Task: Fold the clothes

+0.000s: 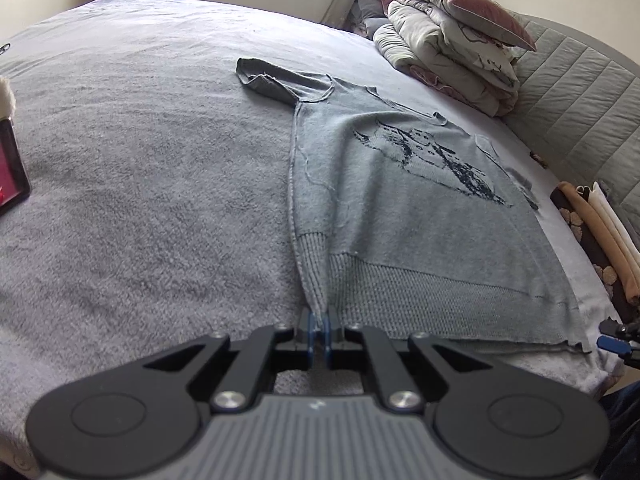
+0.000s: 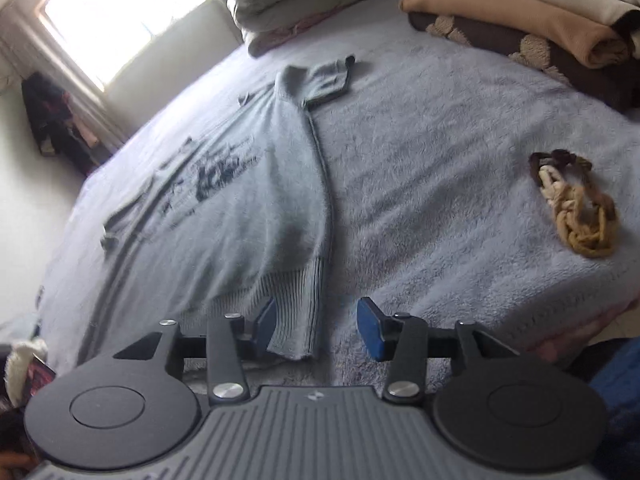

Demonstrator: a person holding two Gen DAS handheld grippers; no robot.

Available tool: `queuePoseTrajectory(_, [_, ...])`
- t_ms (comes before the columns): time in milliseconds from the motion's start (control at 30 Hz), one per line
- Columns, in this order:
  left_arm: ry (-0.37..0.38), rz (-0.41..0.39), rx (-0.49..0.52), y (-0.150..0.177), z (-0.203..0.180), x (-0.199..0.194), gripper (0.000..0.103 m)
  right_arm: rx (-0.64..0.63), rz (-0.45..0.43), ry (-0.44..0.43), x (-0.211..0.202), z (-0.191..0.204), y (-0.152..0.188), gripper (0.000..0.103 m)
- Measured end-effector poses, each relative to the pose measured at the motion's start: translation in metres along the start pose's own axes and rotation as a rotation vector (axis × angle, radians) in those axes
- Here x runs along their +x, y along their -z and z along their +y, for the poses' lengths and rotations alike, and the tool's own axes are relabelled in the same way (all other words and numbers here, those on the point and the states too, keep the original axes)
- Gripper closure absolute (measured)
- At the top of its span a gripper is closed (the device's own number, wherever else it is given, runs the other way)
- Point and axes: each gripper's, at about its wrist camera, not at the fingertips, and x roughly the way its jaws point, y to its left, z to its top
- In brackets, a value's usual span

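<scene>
- Nearest to us were the left tongs, squeezed tight on the ribbed bottom corner of the gray sweater.
- The right tongs stood apart. The other ribbed corner lay loose between their blue pads; one pad sat right beside the knit, but nothing was pinched.
- The sweater lay spread flat on the bed, on a fuzzy gray blanket, with its bottom edge close to us and its neck far away. One short sleeve stuck out at the far side.
- We thought the sweater would be soft, light and floppy. It would sag and stretch if we lifted it by one spot only.
- The thick ribbed band at the bottom looked like the best place to grab, one corner for each pair of tongs. The fuzzy blanket might drag on the knit.
- A dark picture was knitted on the front. We could not read any words, names or labels on it.
- Folded clothes and a braided cord lay off to the side.
</scene>
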Motion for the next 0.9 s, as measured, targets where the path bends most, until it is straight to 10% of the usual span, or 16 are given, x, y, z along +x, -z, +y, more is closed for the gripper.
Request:
queuePoseTrajectory(167, [-0.012,0.003,-0.001,0.001,0.001,0.003,0.098,0.008,0.007,-0.009,0.018,0.0,0.009,0.06])
queuePoseTrajectory(233, [-0.02,0.006,0.007,0.002,0.0,0.004,0.098,0.001,-0.003,0.002,0.02,0.0,0.011,0.097])
queuePoseTrajectory(900, [0.045,-0.02,-0.023,0.008,0.004,-0.009,0.098,0.047,-0.215,0.082,-0.047,0.001,0.016,0.098])
